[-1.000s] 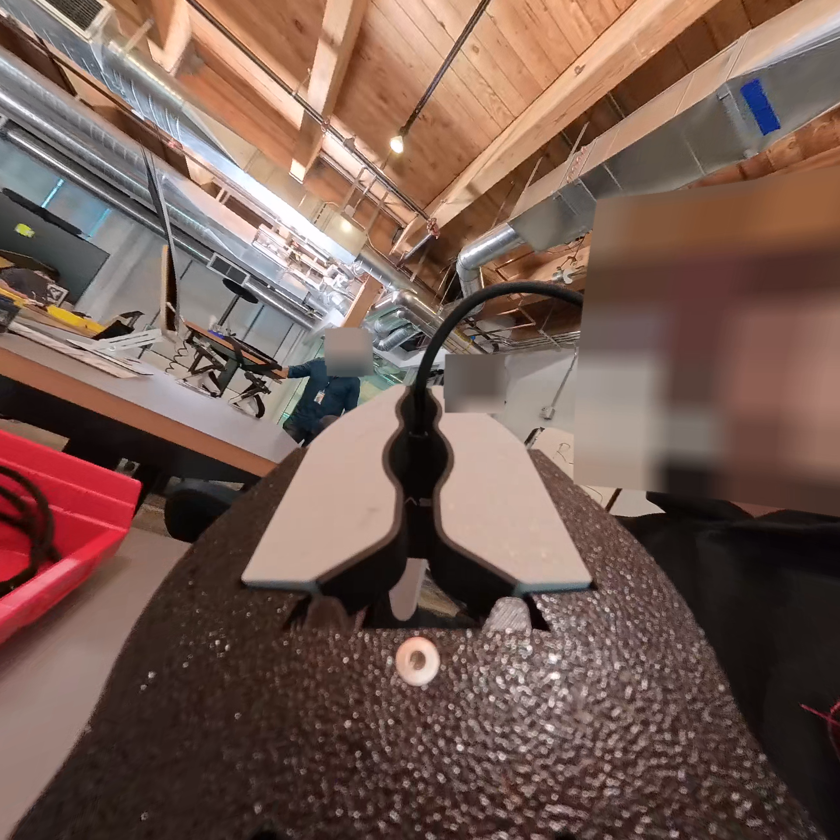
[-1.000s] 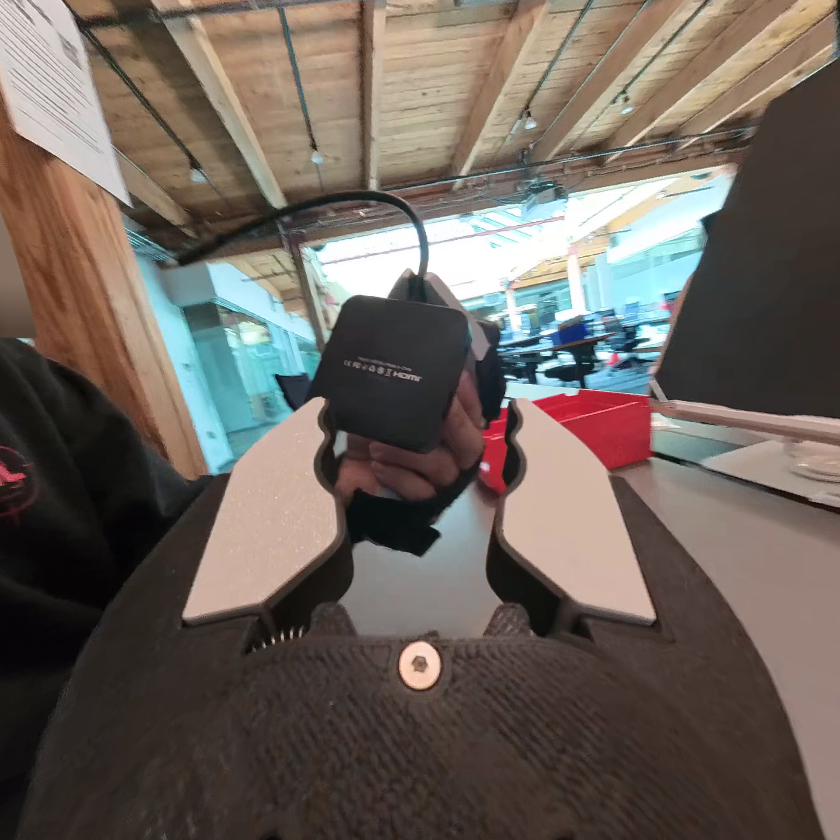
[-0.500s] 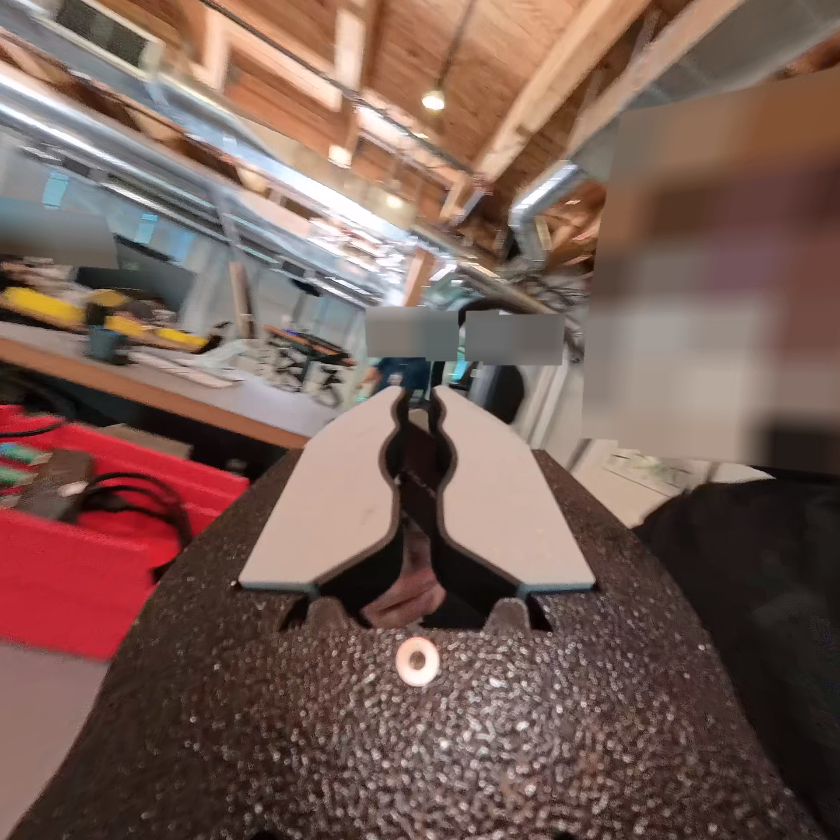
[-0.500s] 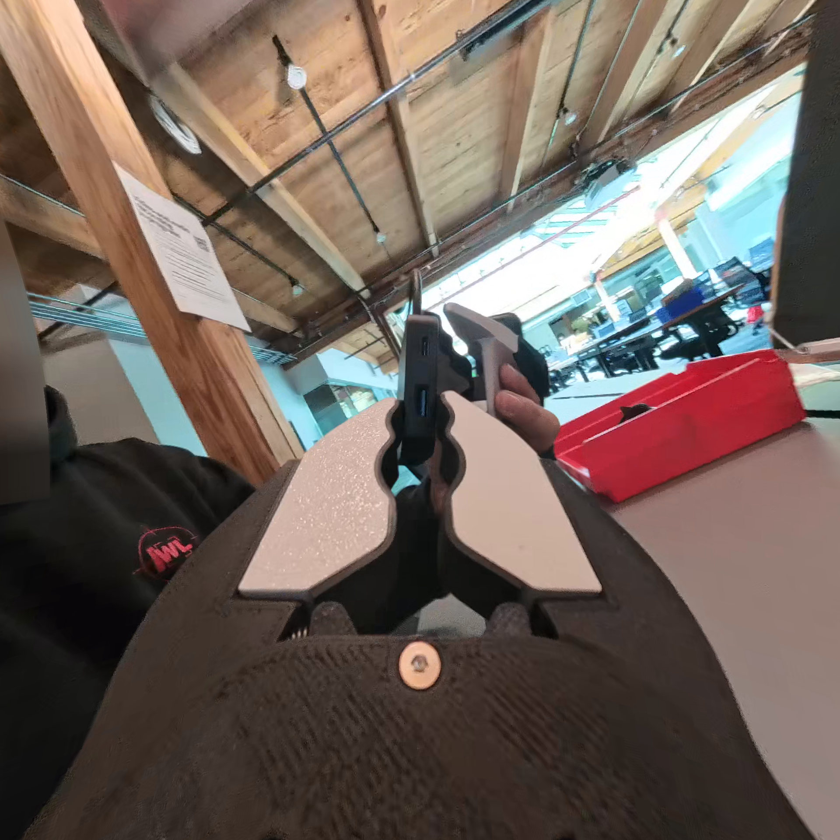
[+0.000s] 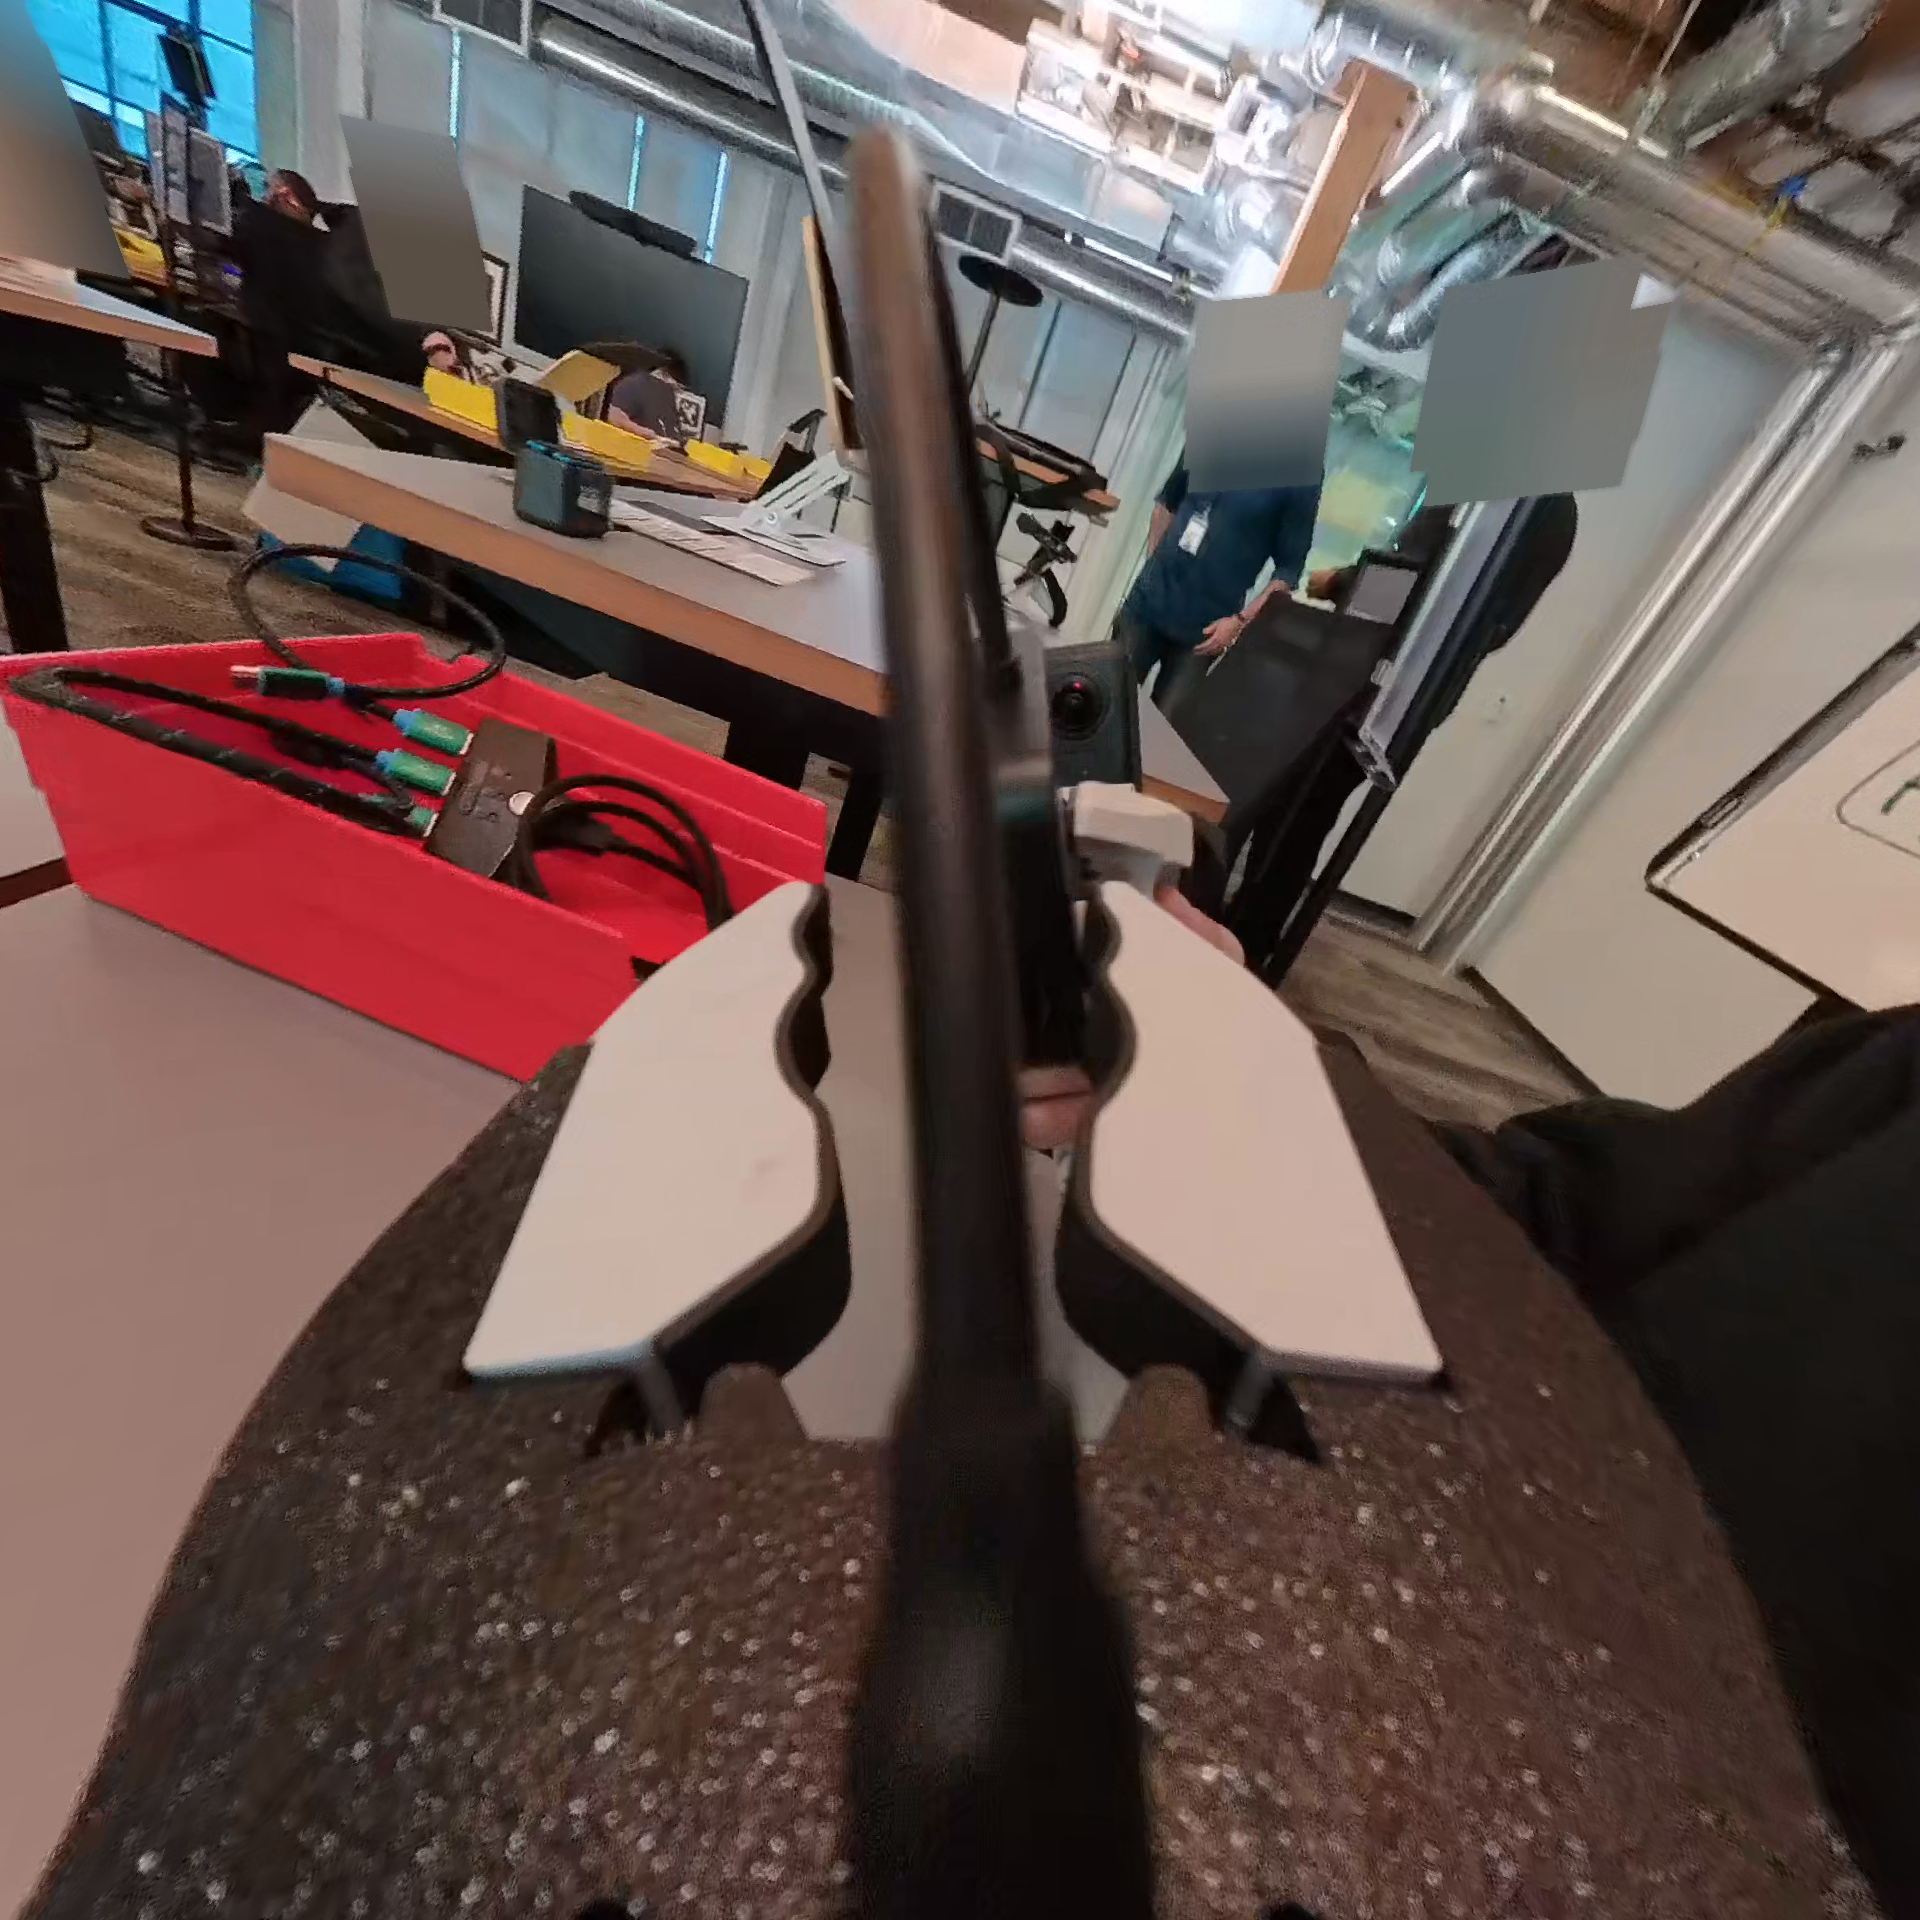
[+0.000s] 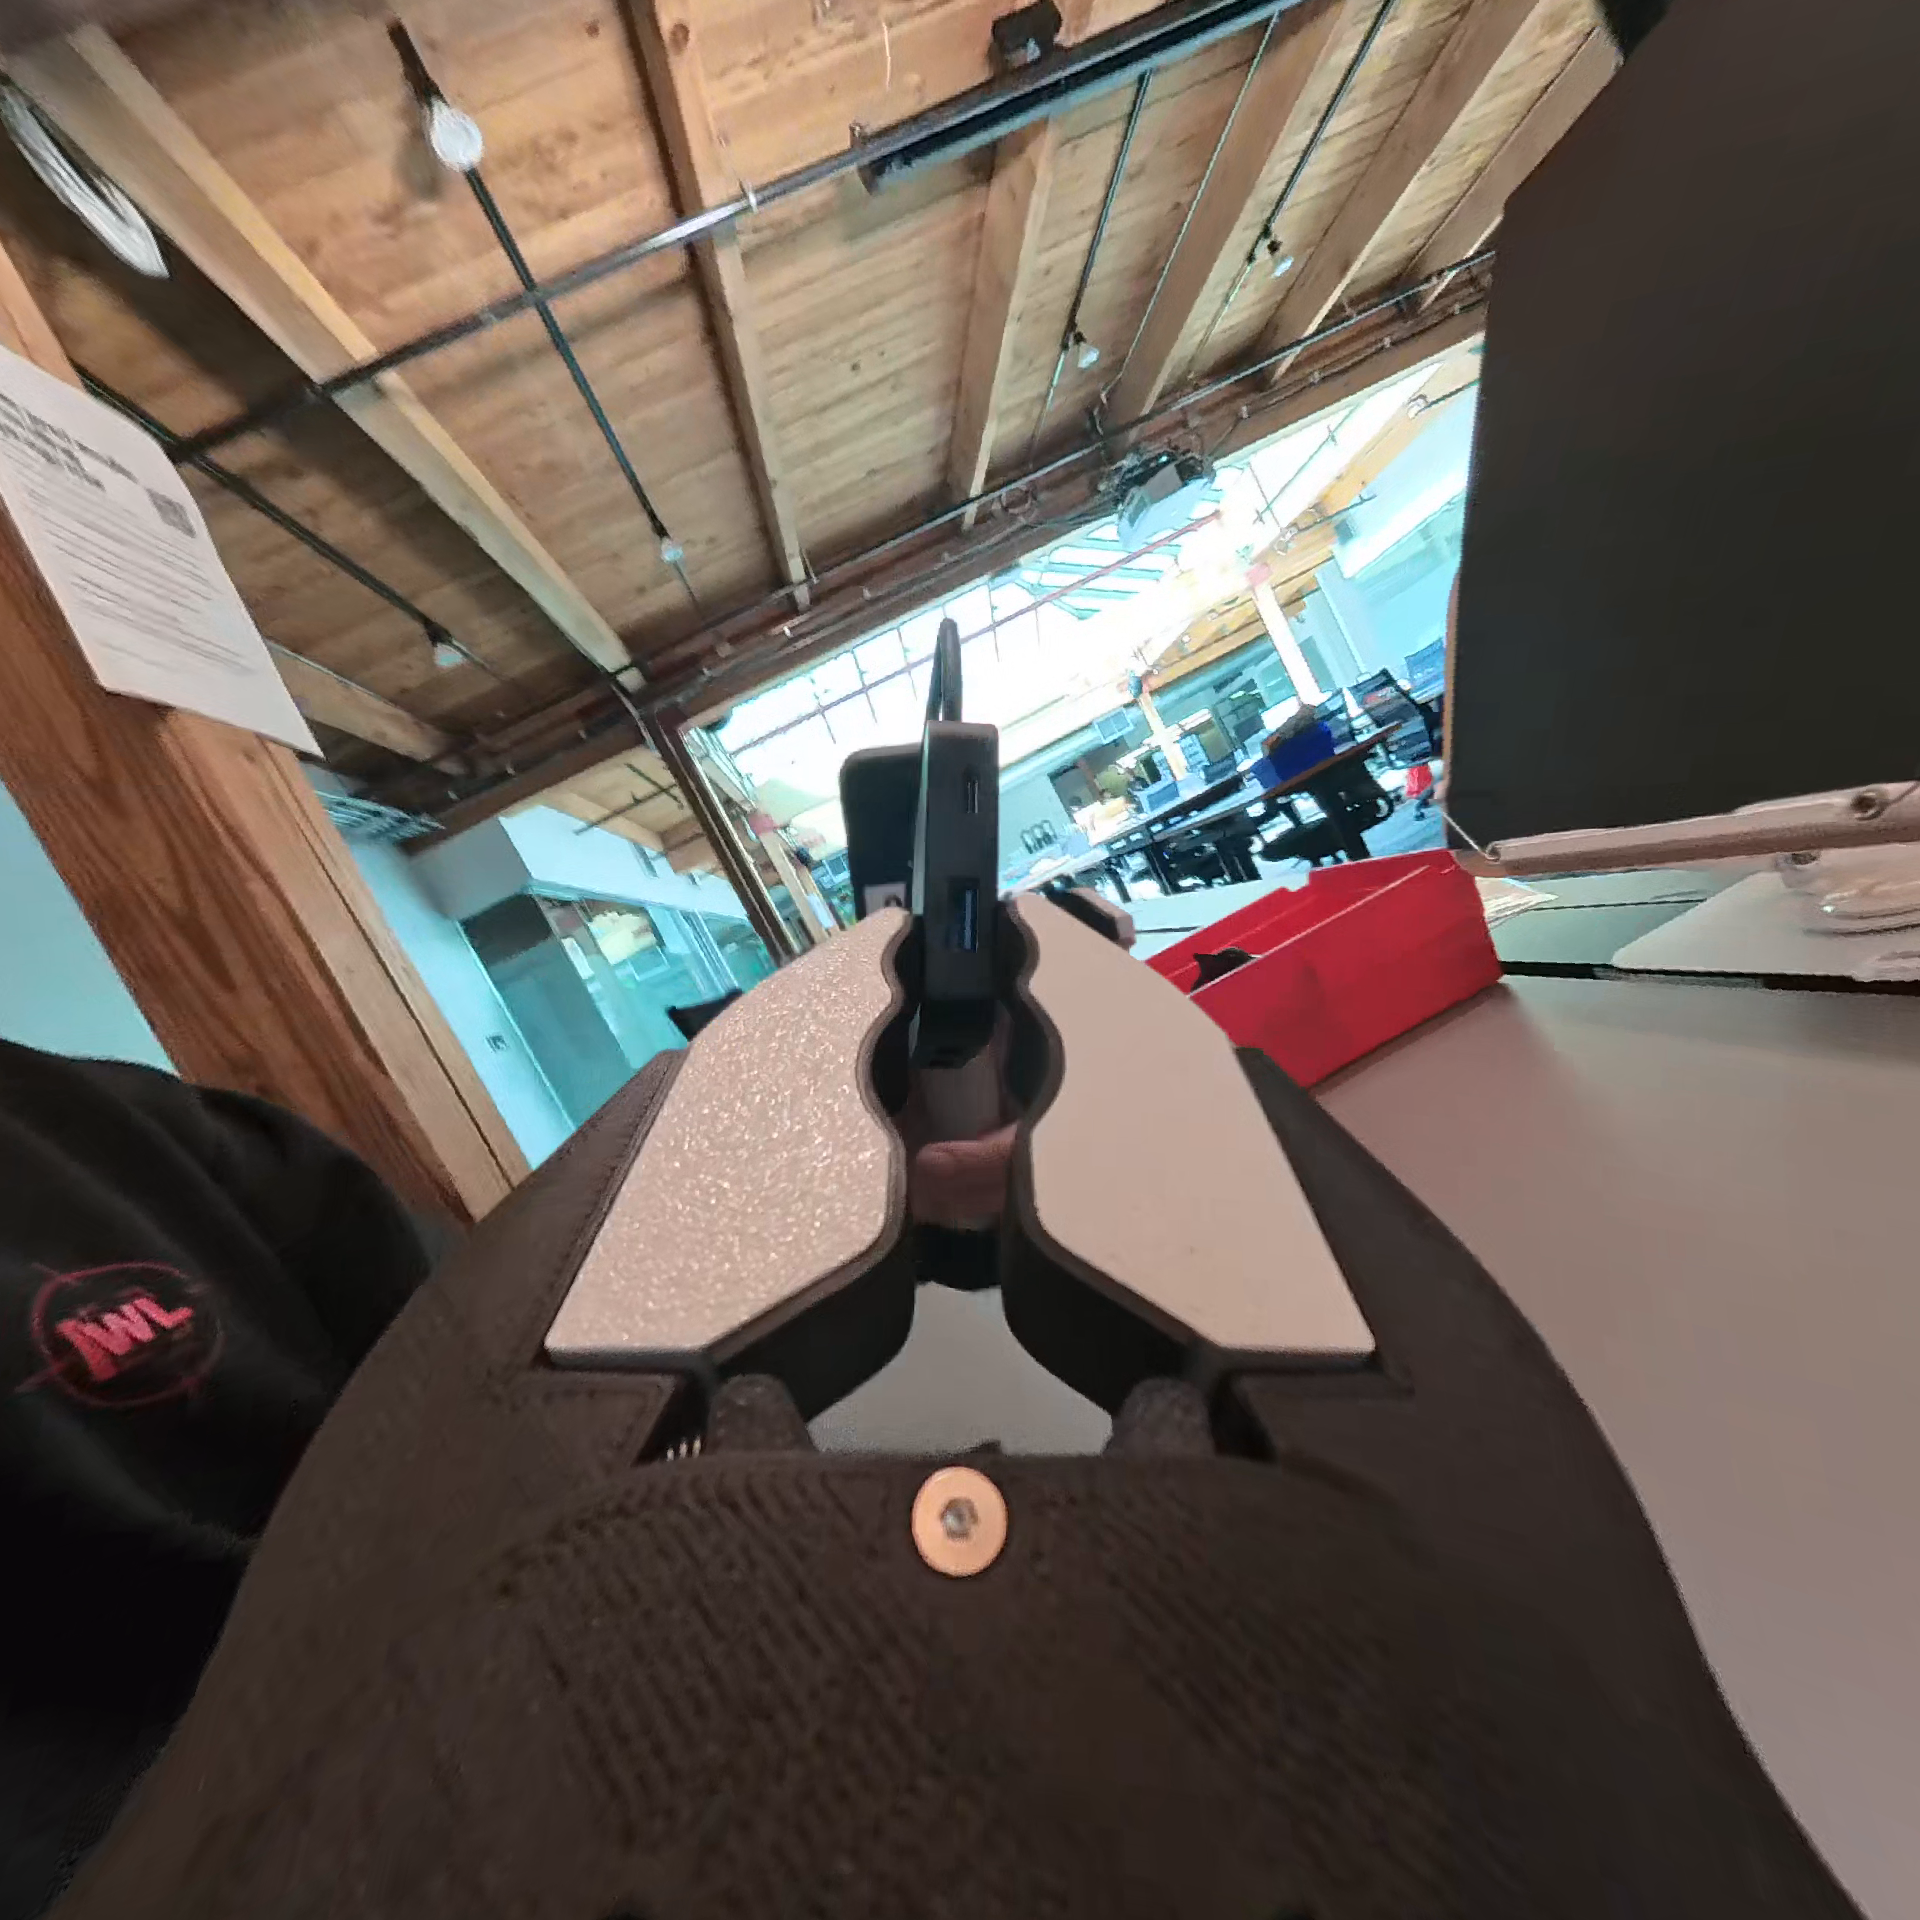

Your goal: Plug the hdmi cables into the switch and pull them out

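In the right wrist view, the right gripper (image 6: 956,997) has its jaws closed down on a flat black switch (image 6: 961,883), gripping its lower edge so the box stands on edge and upright above the fingertips. A thin black cable (image 6: 945,665) rises from the top of the switch. Past the jaws, a grey surface (image 6: 1558,1195) runs off to the right, with a red bin (image 6: 1340,966) on it farther back.

In the left wrist view, the left gripper (image 5: 956,997) has its jaws parted. A dark, blurred cable (image 5: 935,727) runs up the middle of the gap, close to the lens; whether either finger touches it cannot be told. Just beyond the fingertips sits the other gripper's camera (image 5: 1086,712), with part of a hand (image 5: 1049,1112) showing between the fingers.

Left of the jaws, on the grey surface (image 5: 208,1143), stands the red bin (image 5: 312,894). Inside it lies a second small dark switch (image 5: 494,795), with green-ended plugs (image 5: 421,764) at its left side on braided black cables (image 5: 187,727), and a coil of black cable (image 5: 623,821) at its right.
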The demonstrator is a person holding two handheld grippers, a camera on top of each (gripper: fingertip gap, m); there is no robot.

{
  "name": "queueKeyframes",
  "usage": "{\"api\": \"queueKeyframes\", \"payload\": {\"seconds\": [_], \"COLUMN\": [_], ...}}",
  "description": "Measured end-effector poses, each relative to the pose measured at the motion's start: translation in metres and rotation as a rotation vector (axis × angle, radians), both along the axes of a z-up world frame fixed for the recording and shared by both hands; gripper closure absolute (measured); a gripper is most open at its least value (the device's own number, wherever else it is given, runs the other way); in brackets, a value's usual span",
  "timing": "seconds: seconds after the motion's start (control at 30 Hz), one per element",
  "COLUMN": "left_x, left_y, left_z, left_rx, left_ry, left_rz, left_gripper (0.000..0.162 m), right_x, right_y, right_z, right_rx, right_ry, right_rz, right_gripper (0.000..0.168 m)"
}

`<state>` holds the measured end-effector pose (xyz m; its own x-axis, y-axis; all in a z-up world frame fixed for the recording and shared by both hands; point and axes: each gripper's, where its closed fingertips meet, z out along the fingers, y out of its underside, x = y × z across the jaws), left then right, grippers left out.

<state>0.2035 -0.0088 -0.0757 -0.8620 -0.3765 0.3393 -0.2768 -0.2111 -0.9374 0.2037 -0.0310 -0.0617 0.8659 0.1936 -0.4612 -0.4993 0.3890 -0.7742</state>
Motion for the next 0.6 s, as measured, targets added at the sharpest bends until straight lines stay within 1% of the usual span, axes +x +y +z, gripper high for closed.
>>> {"api": "queueKeyframes", "payload": {"seconds": [0.03, 0.07, 0.13, 0.2, 0.23, 0.3, 0.33, 0.4, 0.43, 0.5, 0.53, 0.57, 0.6], "left_x": [-0.002, -0.005, -0.007, -0.01, -0.012, -0.016, -0.018, -0.024, -0.025, -0.032, -0.036, -0.039, -0.042], "left_y": [-0.003, -0.004, -0.006, -0.009, -0.01, -0.013, -0.013, -0.011, -0.01, -0.01, -0.01, -0.011, -0.012], "left_z": [0.003, 0.007, 0.008, 0.005, 0.004, 0.003, 0.003, 0.006, 0.007, 0.005, 0.003, 0.0, -0.001], "left_rx": [0.003, -0.007, -0.016, -0.034, -0.05, -0.098, -0.133, -0.214, -0.24, -0.238, -0.218, -0.199, -0.182], "left_ry": [-0.01, -0.016, 0.002, 0.065, 0.109, 0.174, 0.215, 0.307, 0.349, 0.41, 0.432, 0.456, 0.477], "left_rz": [-0.013, -0.032, -0.047, -0.087, -0.11, -0.162, -0.191, -0.267, -0.298, -0.363, -0.388, -0.404, -0.426], "left_gripper": [0.126, 0.144, 0.148, 0.147, 0.15, 0.148, 0.146, 0.148, 0.148, 0.146, 0.149, 0.146, 0.147], "right_x": [-0.003, -0.003, -0.003, -0.007, -0.009, -0.015, -0.016, -0.013, -0.017, -0.022, -0.022, -0.024, -0.027], "right_y": [0.003, 0.005, 0.004, 0.002, 0.0, -0.004, -0.006, -0.012, -0.015, -0.016, -0.017, -0.018, -0.018], "right_z": [-0.001, -0.003, -0.006, -0.008, -0.009, -0.009, -0.007, -0.004, -0.005, -0.013, -0.018, -0.019, -0.017], "right_rx": [-0.023, -0.051, -0.076, -0.094, -0.106, -0.129, -0.137, -0.171, -0.197, -0.285, -0.333, -0.351, -0.336], "right_ry": [-0.028, -0.052, -0.12, -0.155, -0.201, -0.335, -0.401, -0.529, -0.617, -0.754, -0.826, -0.893, -0.939], "right_rz": [0.0, -0.019, -0.055, -0.027, -0.033, -0.069, -0.104, -0.225, -0.241, -0.26, -0.279, -0.3, -0.324], "right_gripper": [0.154, 0.154, 0.154, 0.154, 0.154, 0.151, 0.145, 0.103, 0.094, 0.071, 0.07, 0.069, 0.069]}}
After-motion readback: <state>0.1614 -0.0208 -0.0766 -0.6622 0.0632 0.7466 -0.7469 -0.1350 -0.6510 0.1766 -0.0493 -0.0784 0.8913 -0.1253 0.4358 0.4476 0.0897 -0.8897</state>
